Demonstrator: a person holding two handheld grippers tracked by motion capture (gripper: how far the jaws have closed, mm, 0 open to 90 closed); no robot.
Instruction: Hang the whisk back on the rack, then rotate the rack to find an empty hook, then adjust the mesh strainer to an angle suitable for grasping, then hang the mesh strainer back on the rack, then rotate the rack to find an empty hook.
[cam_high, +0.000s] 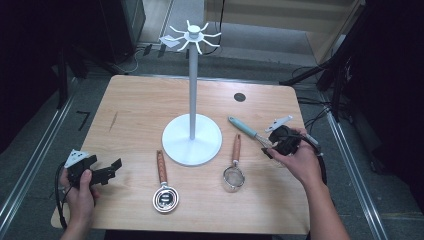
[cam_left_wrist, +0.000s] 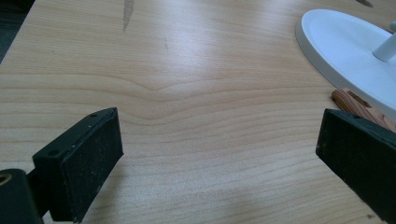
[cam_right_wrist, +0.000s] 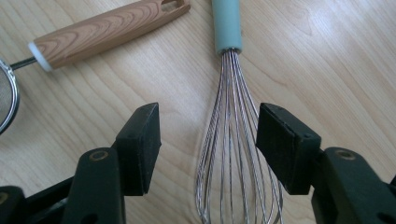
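Setting: wooden table (cam_high: 140, 105) on a grey floor, dark equipment around it; you sit at the near edge.
Left gripper (cam_high: 102, 172): your left hand holds it low over the near-left corner, jaws spread wide with bare wood between them in the left gripper view; it holds nothing.
Ladle: a wooden-handled steel ladle (cam_high: 163, 185) lies left of centre, bowl toward you, handle away.
Stand: a white hook stand (cam_high: 192, 137) rises at centre on a round base, its hooks bare.
Strainer: a small mesh strainer (cam_high: 234, 167) lies just right of the base, wooden handle away from you.
Whisk, place: the whisk (cam_right_wrist: 231, 126) lies flat on the right side of the table, near the strainer but apart from it.
Whisk, direction: its long axis runs on a diagonal; the teal handle points away and left toward the stand, the wire head points toward your right hand.
Right gripper (cam_right_wrist: 208, 140): jaws open, one on each side of the wire head, the right pad just beside the outer wires and the left pad well off them; nothing is pinched yet.
Handling: you can expect the whisk to be light; the wires look springy and smooth, so they will likely flex and slip under the pads.
Where to hold: the wires bunch together near the handle, and that neck or the handle itself is stiffer, so I judge a firmer hold lies further up than where your jaws now stand.
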